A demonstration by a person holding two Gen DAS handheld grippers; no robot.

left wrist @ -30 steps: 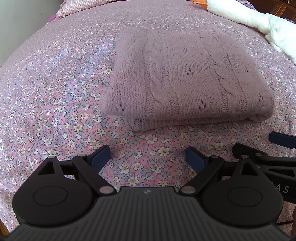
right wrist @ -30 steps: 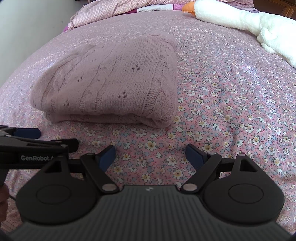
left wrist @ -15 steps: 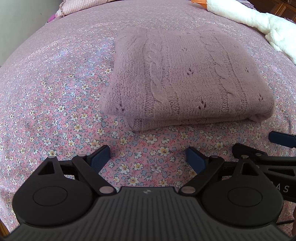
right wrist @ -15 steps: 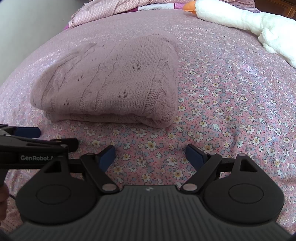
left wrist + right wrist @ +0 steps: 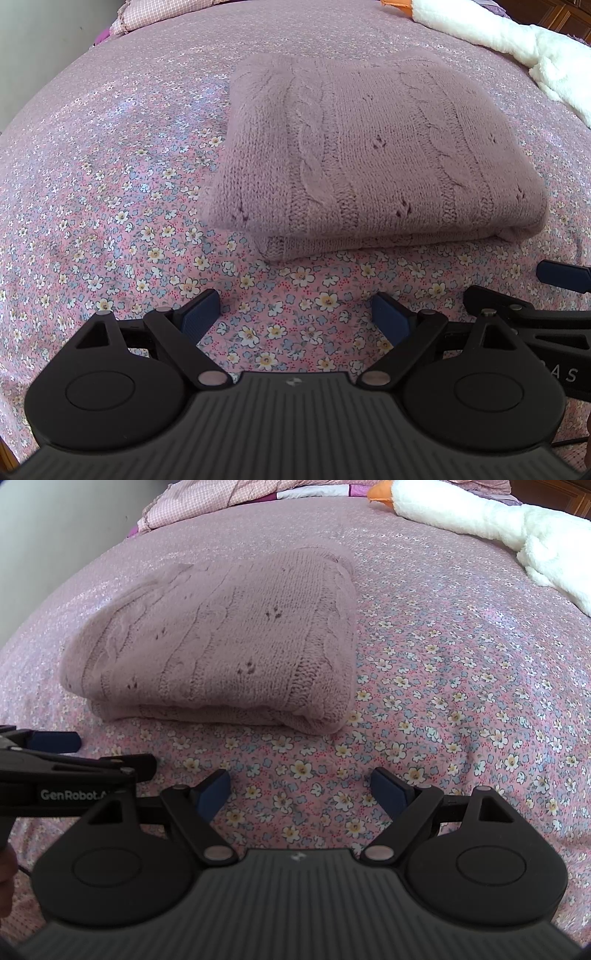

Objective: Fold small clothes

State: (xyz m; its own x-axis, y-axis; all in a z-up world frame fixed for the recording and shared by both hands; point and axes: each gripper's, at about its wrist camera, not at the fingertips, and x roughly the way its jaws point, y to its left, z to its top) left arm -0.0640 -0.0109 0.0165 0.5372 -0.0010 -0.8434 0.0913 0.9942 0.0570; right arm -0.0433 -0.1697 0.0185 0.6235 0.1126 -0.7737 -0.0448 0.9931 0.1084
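Observation:
A mauve cable-knit sweater (image 5: 369, 155) lies folded into a thick rectangle on the floral bedspread (image 5: 110, 206). In the right wrist view the same sweater (image 5: 221, 646) sits left of centre. My left gripper (image 5: 295, 314) is open, hovering over bare bedspread just short of the sweater's near edge, with nothing between its blue pads. My right gripper (image 5: 301, 786) is open too, in front of the sweater's near right corner, holding nothing. Each view catches the other gripper at its side edge.
A white plush goose (image 5: 480, 517) with an orange beak lies at the far right of the bed. Pink checked bedding (image 5: 207, 502) is bunched at the head of the bed. A pale wall (image 5: 55, 524) borders the left.

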